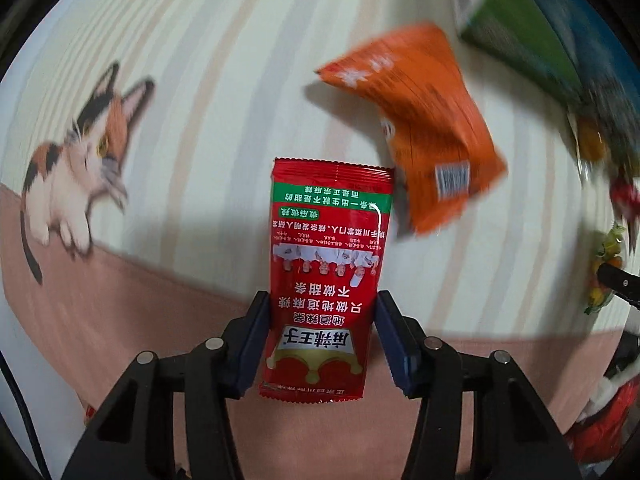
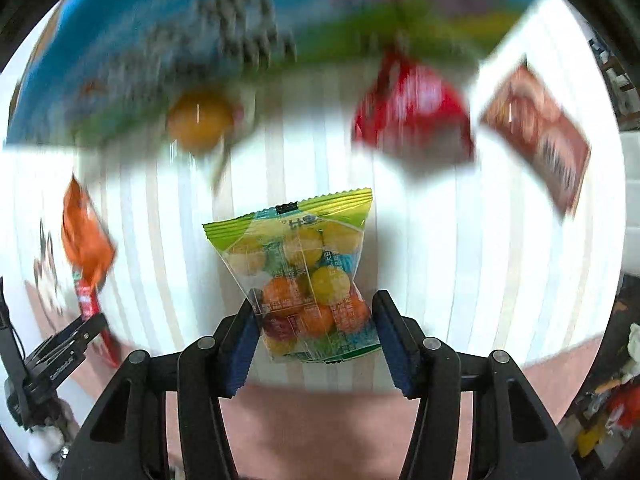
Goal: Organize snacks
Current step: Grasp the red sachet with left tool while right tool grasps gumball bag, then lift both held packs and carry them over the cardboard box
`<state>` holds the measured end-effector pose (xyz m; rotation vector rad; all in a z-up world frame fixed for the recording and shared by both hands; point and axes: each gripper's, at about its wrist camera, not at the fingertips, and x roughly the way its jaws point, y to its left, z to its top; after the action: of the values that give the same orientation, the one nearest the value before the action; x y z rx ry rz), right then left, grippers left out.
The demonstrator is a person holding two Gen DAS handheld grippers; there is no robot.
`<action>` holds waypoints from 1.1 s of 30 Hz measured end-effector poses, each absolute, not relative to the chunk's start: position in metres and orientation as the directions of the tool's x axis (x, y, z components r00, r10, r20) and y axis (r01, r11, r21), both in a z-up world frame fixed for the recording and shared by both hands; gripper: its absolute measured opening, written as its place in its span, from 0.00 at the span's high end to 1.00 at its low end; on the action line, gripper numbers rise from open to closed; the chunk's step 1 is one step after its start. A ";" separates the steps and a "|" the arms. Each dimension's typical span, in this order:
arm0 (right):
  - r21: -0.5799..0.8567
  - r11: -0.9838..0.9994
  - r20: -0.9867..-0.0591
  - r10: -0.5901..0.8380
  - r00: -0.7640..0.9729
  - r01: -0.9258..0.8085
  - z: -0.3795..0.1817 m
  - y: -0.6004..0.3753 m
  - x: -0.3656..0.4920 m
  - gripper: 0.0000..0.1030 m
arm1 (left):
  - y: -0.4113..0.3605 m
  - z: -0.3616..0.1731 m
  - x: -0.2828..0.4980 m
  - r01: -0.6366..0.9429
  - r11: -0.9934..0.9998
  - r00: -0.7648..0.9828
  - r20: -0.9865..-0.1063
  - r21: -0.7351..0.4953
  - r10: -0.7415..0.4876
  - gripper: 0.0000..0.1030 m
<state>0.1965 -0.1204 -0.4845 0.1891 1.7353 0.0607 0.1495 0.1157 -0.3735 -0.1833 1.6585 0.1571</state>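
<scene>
In the left wrist view my left gripper [image 1: 320, 312] is shut on a red spicy-strip packet [image 1: 326, 272], held upright above the tablecloth. An orange snack packet [image 1: 424, 120] lies just beyond it to the right. In the right wrist view my right gripper [image 2: 314, 320] is shut on a clear candy bag [image 2: 304, 276] with yellow and orange balls. Beyond it lie a red packet [image 2: 412, 116], a brown-red packet [image 2: 540, 136] and a round orange sweet [image 2: 200, 120]. The left gripper with its red packet [image 2: 86, 300] shows at the left edge.
A large blue-and-green box [image 2: 200, 28] stands at the far side; it also shows in the left wrist view [image 1: 532, 28]. The striped tablecloth [image 1: 200, 80] has a cat picture [image 1: 80, 168] and a pink border [image 2: 340, 420]. Clutter sits off the table's right edge [image 2: 616, 408].
</scene>
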 end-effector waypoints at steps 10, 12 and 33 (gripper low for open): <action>0.159 0.982 -0.953 0.180 -0.242 0.104 -0.492 -0.115 0.153 0.43 | 0.092 -0.381 0.124 -0.196 0.981 -0.128 -0.992 0.006 -0.019 0.46; 0.153 0.983 -0.954 0.173 -0.243 0.101 -0.494 -0.109 0.155 0.43 | 0.093 -0.382 0.129 -0.197 0.980 -0.131 -0.991 0.006 -0.020 0.45; 0.151 0.988 -0.971 0.153 -0.183 0.027 -0.487 -0.073 0.159 0.52 | 0.067 -0.343 0.128 -0.192 0.979 -0.087 -0.993 -0.063 -0.081 0.58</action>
<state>0.1587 -0.0731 -0.4871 0.1343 1.7532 0.1126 0.1280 0.0675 -0.3427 -0.2087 1.6594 0.0937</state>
